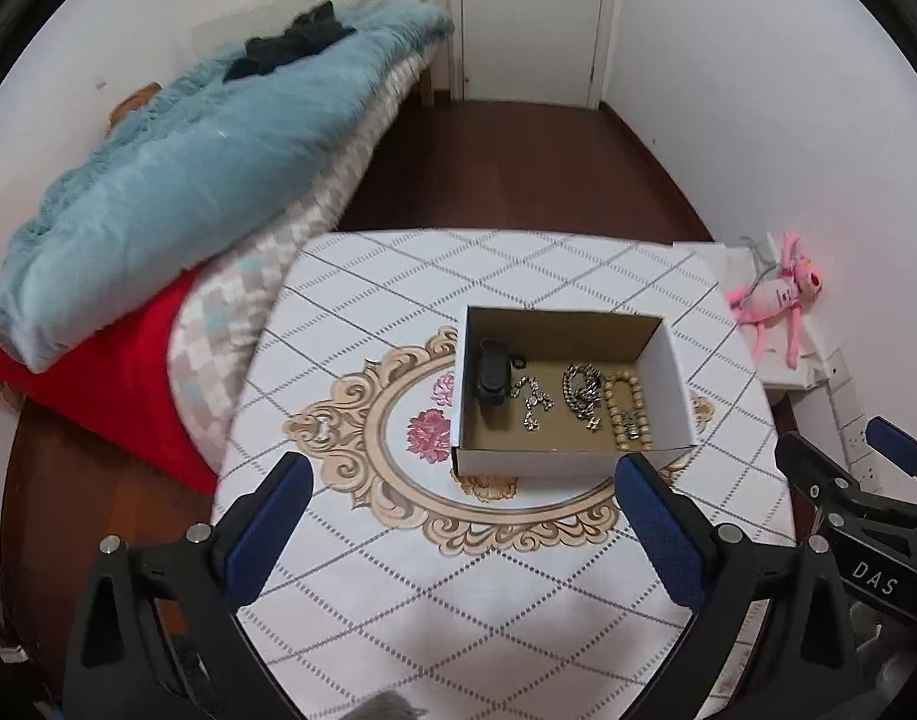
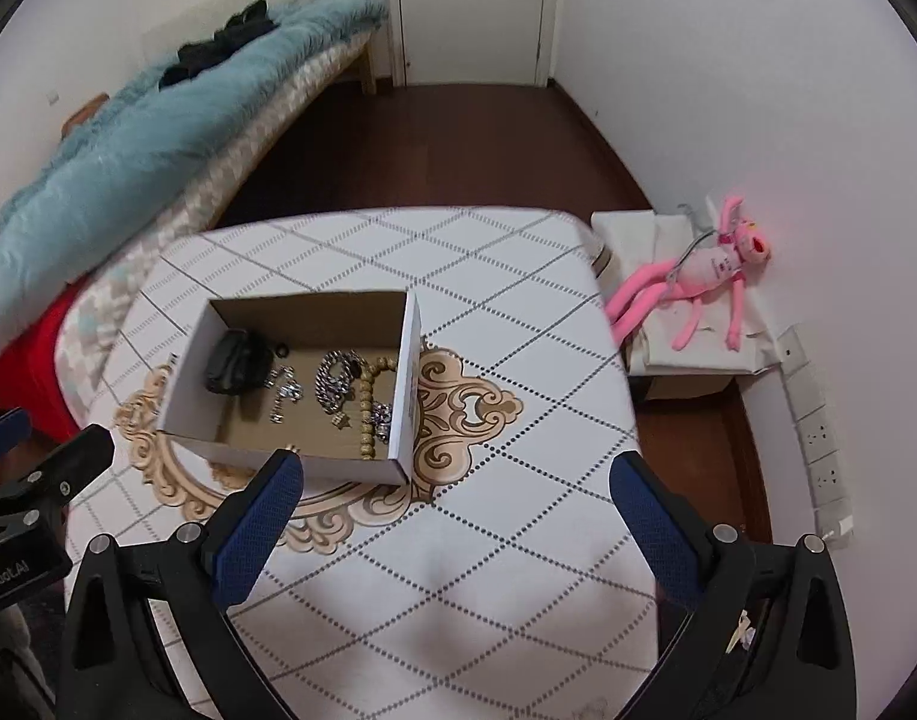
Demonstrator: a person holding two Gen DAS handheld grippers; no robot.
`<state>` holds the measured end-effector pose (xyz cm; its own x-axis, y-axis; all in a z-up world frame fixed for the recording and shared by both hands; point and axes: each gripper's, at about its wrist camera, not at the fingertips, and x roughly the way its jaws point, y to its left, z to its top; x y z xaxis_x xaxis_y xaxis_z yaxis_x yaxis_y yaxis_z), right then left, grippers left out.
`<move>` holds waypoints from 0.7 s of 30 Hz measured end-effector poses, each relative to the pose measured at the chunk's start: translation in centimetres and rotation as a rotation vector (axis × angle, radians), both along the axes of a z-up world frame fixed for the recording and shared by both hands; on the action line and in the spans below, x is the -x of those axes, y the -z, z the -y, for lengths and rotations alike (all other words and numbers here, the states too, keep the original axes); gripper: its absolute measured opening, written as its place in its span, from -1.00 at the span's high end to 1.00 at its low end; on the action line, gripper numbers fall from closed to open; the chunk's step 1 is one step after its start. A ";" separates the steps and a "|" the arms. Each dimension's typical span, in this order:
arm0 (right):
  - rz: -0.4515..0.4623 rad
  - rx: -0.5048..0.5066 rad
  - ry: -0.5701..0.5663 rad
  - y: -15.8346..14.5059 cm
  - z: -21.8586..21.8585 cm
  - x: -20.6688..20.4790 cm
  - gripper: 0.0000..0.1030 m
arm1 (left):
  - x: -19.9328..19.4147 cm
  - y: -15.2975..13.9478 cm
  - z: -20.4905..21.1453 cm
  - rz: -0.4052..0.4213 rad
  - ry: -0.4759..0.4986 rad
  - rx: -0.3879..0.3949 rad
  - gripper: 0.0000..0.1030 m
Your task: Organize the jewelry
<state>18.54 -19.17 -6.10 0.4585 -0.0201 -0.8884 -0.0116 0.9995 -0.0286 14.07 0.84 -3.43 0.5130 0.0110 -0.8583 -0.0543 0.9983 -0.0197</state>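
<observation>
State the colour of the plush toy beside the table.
Pink; the plush toy shows best in the right wrist view.

The left hand-held gripper (image 1: 458, 474) reaches toward 12 o'clock, its blue-padded fingers (image 1: 266, 531) spread wide with nothing between them. The right hand-held gripper (image 2: 455, 471) is posed the same way, fingers (image 2: 653, 525) parted and empty. In the left wrist view the right one shows at 3 o'clock, just beside.
</observation>
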 end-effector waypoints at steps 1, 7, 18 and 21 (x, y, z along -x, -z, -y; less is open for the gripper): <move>0.015 0.004 0.003 -0.9 0.1 0.6 -1.00 | 0.6 -0.8 -0.1 0.010 -0.004 0.005 -1.00; 0.102 0.012 0.008 -6.7 0.1 4.9 -1.00 | 4.3 -6.2 -0.2 0.092 -0.015 0.023 -1.00; 0.236 -0.001 0.002 -15.9 -0.1 11.2 -1.00 | 8.9 -12.4 0.1 0.177 0.002 0.034 -1.00; 0.249 -0.005 -0.003 -17.1 -0.2 12.0 -1.00 | 9.8 -13.1 0.0 0.186 -0.002 0.033 -1.00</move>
